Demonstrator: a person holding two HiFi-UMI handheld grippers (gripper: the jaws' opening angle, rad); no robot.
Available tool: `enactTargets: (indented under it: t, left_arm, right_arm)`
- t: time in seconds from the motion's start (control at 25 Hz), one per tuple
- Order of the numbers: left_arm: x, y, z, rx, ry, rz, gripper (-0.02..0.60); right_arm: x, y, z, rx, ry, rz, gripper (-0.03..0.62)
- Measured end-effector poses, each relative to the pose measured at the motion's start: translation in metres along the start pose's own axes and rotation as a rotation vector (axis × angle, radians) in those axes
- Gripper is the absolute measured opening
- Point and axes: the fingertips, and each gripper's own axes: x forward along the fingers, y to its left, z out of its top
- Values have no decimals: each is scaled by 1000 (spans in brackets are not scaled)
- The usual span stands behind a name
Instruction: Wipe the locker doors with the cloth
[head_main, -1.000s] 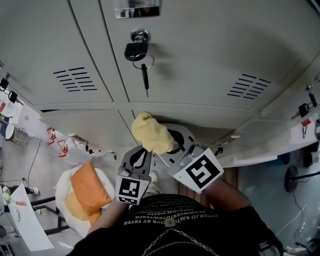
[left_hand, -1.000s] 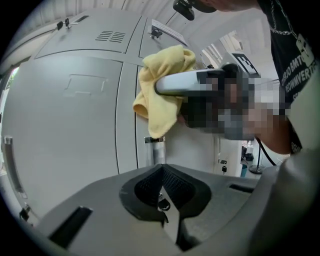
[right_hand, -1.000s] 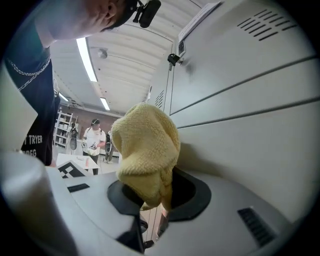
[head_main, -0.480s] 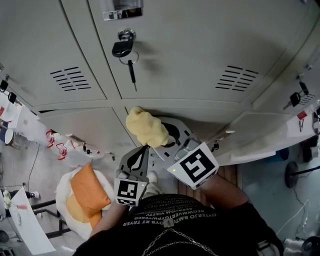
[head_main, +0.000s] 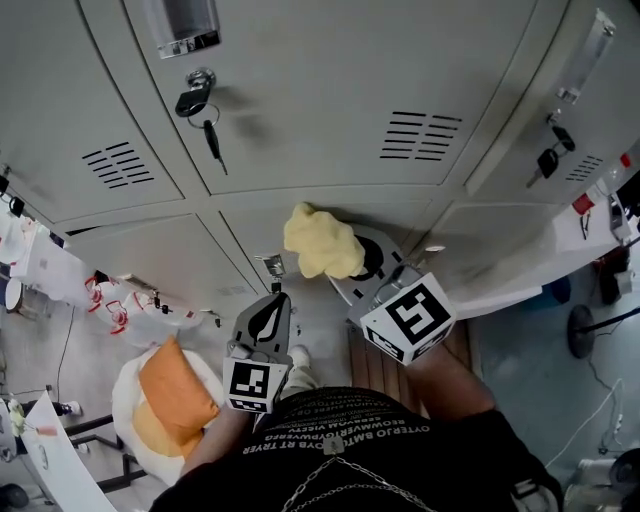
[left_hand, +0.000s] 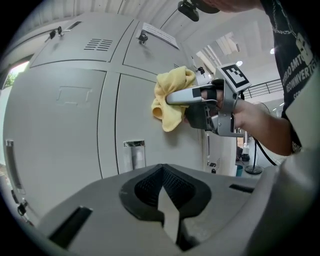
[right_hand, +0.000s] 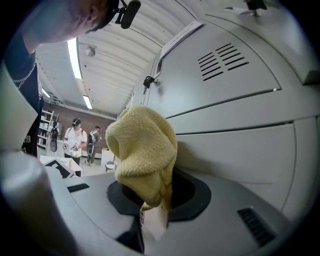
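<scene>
A bunched yellow cloth (head_main: 322, 243) is held up against a lower grey locker door (head_main: 190, 262), just under the seam below the upper doors. My right gripper (head_main: 347, 272), with its marker cube, is shut on the cloth. In the right gripper view the cloth (right_hand: 142, 155) rises from the closed jaws of that gripper (right_hand: 152, 215) and hides their tips. My left gripper (head_main: 274, 303) hangs lower left of the cloth, off the door, shut with nothing in it. In the left gripper view, past the left gripper (left_hand: 167, 210), the cloth (left_hand: 172, 97) rests on the door.
A key and padlock (head_main: 198, 100) hang from the upper middle door, another key (head_main: 548, 160) from the door to its right. A small metal latch (head_main: 270, 265) sits left of the cloth. An orange cushion (head_main: 170, 390) lies on the floor at lower left. People (right_hand: 75, 137) stand far behind.
My right gripper has carried the cloth to the right along the lower door and slightly up. The left gripper has stayed low and shut. The head view has swung right.
</scene>
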Motion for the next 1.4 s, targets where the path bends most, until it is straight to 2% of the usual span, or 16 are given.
enactTargets:
  t: [0.32, 0.6, 0.92, 1.08, 1.4]
  left_arm:
    - [-11, -9, 1, -2, -1, 6, 6]
    - [-24, -15, 1, -3, -7, 13, 5]
    - [-37, -25, -5, -7, -3, 9, 6]
    - [-45, -28, -13, -20, 13, 15, 5]
    - [-68, -13, -19, -23, 24, 63, 5]
  right_arm:
    - [-42, -35, -9, 17, 12, -111, 80]
    - [-84, -71, -13, 51, 19, -251, 83]
    - [-117, -88, -12, 36, 17, -370, 80]
    - [-111, -60, -7, 32, -31, -286, 80]
    - [-47, 8, -22, 12, 1, -82, 80]
